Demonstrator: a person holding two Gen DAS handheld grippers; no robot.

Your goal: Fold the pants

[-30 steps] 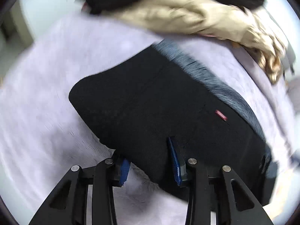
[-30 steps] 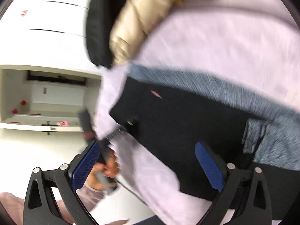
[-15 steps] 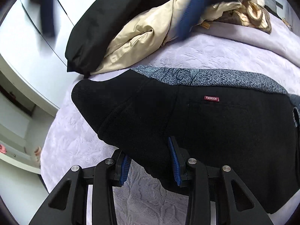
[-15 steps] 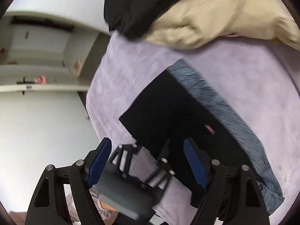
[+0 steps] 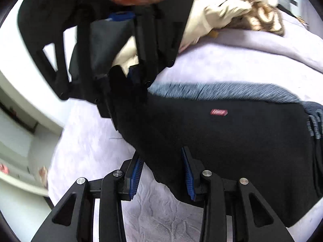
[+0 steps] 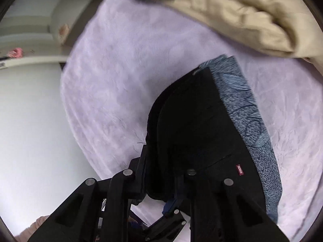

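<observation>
**A:** Going from your left, what have you got?

**B:** My left gripper [image 5: 162, 176] is clamped on the near edge of the black pants [image 5: 222, 141], a fold of cloth pinched between the blue pads. The pants lie flat on the lilac blanket [image 5: 232, 64], grey patterned waistband [image 5: 212, 89] on the far side, long axis running away to my right

**A:** And the other one?

**B:** My right gripper [image 6: 161, 173] is at the far-left corner of that same short end, across from my left, jaws closing on a bunched lip of the black cloth [image 6: 191, 133]. The pads are hidden by the fabric, but it does look pinched

**A:** So what does the next move depend on?

**B:** I judge both of my jaws sit at one end, so the rest of the length lies to my right; the fold would carry this end that way. The beige bedding [image 6: 252, 20] lies well beyond
</observation>
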